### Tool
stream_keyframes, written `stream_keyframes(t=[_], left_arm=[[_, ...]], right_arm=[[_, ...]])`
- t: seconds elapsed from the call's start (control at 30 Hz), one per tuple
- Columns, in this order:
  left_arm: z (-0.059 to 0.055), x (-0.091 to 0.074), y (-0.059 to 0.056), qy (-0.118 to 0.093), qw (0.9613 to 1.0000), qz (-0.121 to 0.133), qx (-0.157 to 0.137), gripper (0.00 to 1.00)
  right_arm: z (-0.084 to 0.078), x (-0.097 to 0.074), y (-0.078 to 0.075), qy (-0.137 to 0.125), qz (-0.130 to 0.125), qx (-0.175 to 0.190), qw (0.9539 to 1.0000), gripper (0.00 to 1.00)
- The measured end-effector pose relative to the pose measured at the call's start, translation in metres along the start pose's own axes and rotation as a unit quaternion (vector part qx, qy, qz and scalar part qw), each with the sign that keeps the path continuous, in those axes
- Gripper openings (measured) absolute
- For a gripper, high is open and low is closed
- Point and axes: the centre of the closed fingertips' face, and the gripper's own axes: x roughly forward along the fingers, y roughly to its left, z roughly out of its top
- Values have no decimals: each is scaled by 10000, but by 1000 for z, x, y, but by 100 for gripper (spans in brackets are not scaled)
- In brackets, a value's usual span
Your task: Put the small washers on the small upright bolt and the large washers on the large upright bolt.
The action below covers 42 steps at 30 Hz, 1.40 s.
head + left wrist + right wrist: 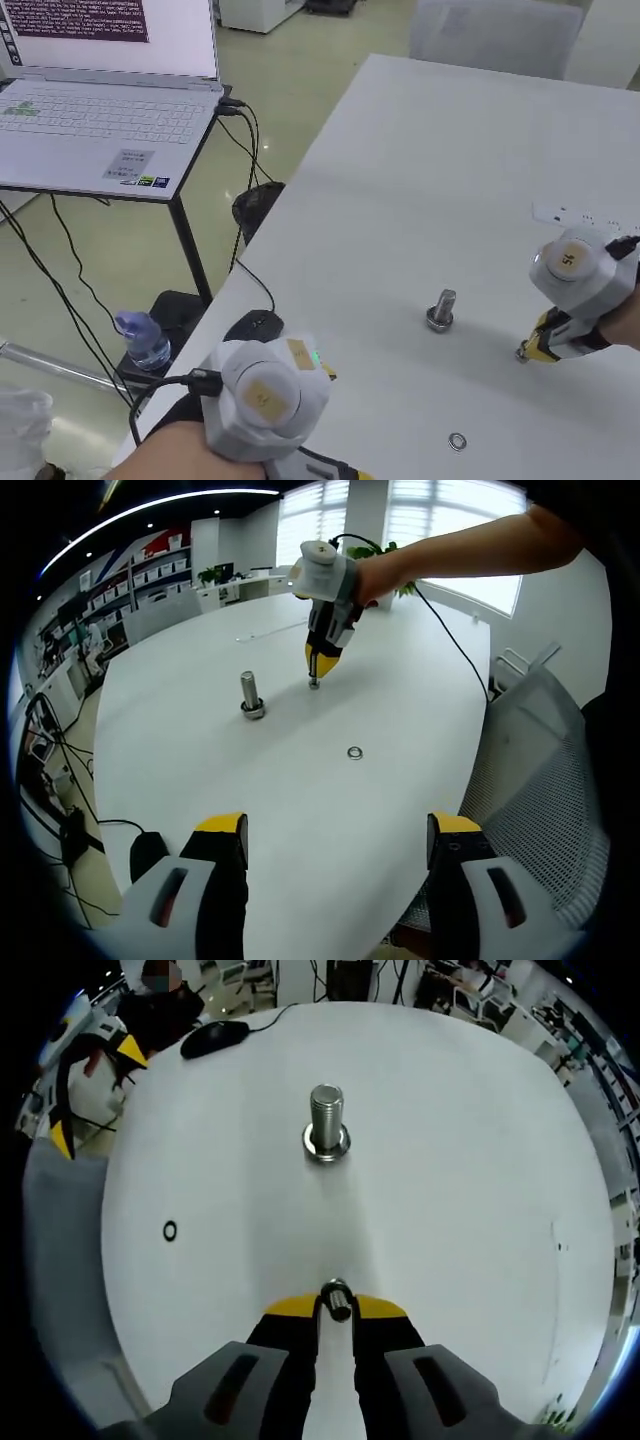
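Right gripper view: right claw (335, 1307) pinched on the small bolt (335, 1298), shiny threaded metal, down at the smooth white tabletop (480, 1190). The large bolt (326, 1125) stands upright straight ahead of that claw, threaded, with a wide shiny base. A thin ring washer (169, 1230) lies loose to its left. Left claw (335, 845) is spread wide, gripping nothing. A laptop (100, 100) sits on a side stand.

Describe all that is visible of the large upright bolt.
The large bolt is shiny grey metal, standing upright, threaded shank up, on a wider round base; whether that is its head or a washer around it, I cannot tell. It rests on the white table, touching nothing else; a loose washer lies apart.
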Motion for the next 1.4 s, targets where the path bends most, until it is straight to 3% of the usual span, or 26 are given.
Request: stream_keyframes(t=[0.4, 1.03, 1.4], left_arm=[[-5, 0, -2, 78, 10000, -43, -18, 69], [-6, 0, -5, 115, 9999, -75, -27, 67], [-5, -4, -5, 89, 9999, -35, -39, 66]], right_arm=[[-3, 10, -1, 44, 46, 10, 10000, 13], [-4, 9, 1, 58, 49, -8, 10000, 14], [-1, 6, 1, 5, 66, -45, 10000, 24]])
